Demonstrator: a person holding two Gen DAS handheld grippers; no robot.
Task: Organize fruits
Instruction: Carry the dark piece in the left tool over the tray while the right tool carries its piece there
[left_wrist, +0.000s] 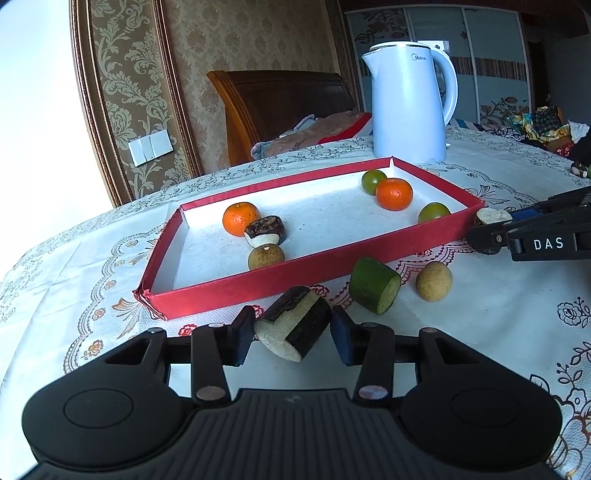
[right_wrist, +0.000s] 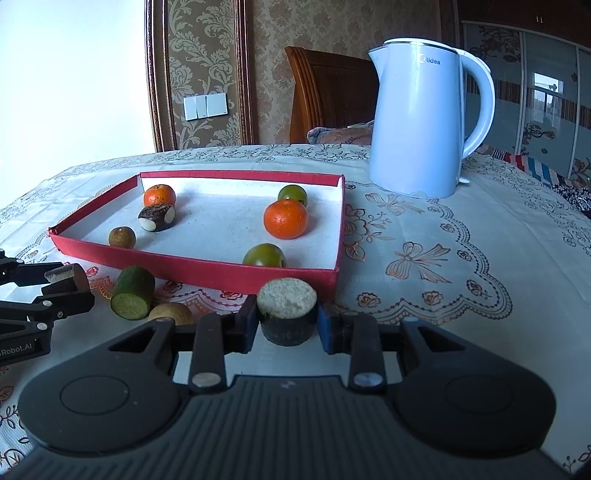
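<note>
Right wrist view: our right tongs (right_wrist: 287, 320) squeeze a hard, light cane chunk (right_wrist: 287, 310) by its dark sides.
Left tongs (left_wrist: 291, 334): we hold another cane piece (left_wrist: 293, 323), tilted; it could slip.

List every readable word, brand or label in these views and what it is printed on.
"Midea": brand on the white kettle, upper body; in the right wrist view it reads "idea", the first letter faint.
"DAS": white letters on the right gripper, on its side.
"Robot.AI": on the left gripper, cut off at the picture's edge.
No other text is legible.
</note>
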